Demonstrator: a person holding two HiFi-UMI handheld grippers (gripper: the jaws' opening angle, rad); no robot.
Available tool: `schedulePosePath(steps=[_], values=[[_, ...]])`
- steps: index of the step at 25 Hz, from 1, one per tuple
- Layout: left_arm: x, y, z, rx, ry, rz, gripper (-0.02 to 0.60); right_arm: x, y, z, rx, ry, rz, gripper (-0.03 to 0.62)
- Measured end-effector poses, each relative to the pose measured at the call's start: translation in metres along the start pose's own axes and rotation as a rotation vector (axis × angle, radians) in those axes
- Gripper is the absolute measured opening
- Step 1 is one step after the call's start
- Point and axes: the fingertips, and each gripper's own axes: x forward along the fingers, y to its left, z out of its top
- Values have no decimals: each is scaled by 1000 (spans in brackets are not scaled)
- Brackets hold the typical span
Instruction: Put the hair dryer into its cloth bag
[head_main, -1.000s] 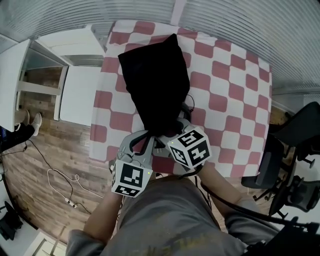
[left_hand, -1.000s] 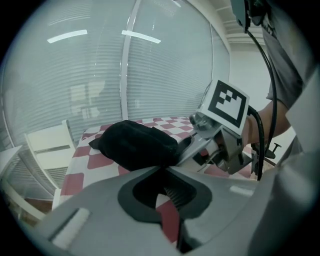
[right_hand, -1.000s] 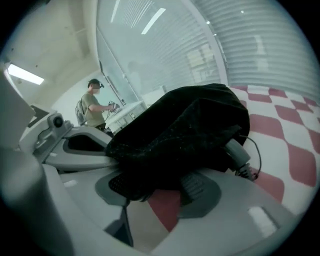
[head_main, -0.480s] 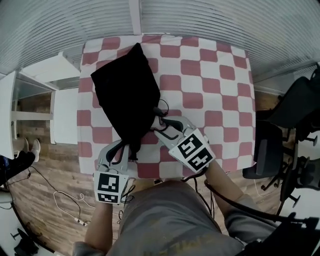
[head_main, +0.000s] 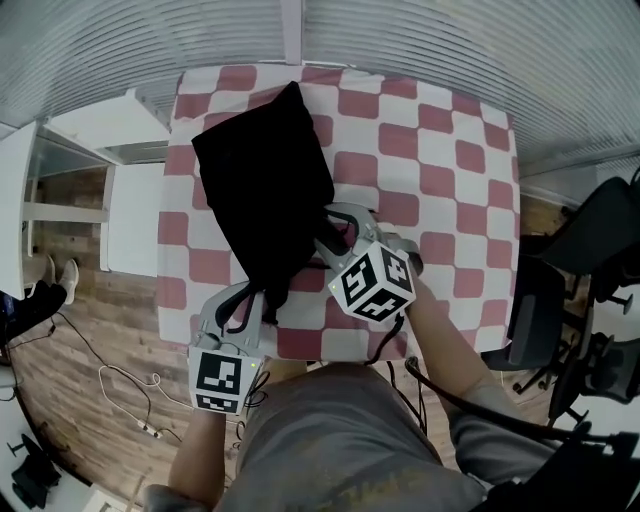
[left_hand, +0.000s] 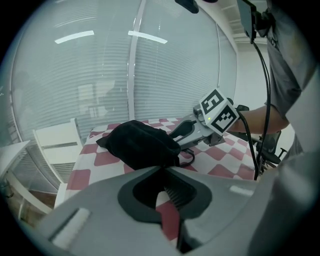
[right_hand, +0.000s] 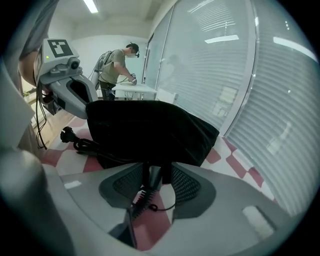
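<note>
A black cloth bag (head_main: 265, 180) lies on the red-and-white checked table (head_main: 430, 150), full and bulging, with its narrow end toward me. The hair dryer itself is hidden; only its black power cord (right_hand: 82, 145) and plug trail from the bag's near end. My left gripper (head_main: 262, 296) is at the bag's near tip, its jaws closed on the fabric edge (left_hand: 161, 170). My right gripper (head_main: 322, 235) is at the bag's right side, shut on a fold of the bag (right_hand: 152, 175) with a thin drawstring looping below. The bag (left_hand: 140, 145) fills the middle of both gripper views.
A white shelf unit (head_main: 130, 190) stands left of the table. Black office chairs (head_main: 600, 250) stand to the right. Slatted blinds run behind the table's far edge. Cables (head_main: 130, 380) lie on the wooden floor. A person (right_hand: 117, 67) works at a far desk.
My right gripper has moved in toward the bag's right side and turned its marker cube upward. The left gripper keeps its hold at the bag's near tip.
</note>
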Motion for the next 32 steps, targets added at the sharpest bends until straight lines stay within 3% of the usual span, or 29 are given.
schedulePosePath(steps=[6,11,15,20,22,24,28,30,32], values=[[-2,3,1,-14,-21,-6,14,15,2,0,-27,-9,24,189],[-4,8,1,-18,-24,7,14,4,-1,4,-46,-44,-36,166],[-4,11,3,-15,-30,14,14,-1,1,4,-40,-60,-16,153],[-4,7,6,-4,-33,19,14,-2,-5,6,-87,-56,-44,222],[-5,5,7,4,-34,19,14,0,-2,7,-93,-58,-20,216],[-6,5,7,13,-32,23,14,0,2,8,-100,-62,4,155],[-7,8,6,17,-30,31,14,-8,2,9,-136,-67,-16,120],[-6,9,4,16,-29,33,14,-16,-1,11,-144,-85,-36,37],[-5,10,3,17,-29,35,14,-23,-5,11,-135,-100,-31,29]])
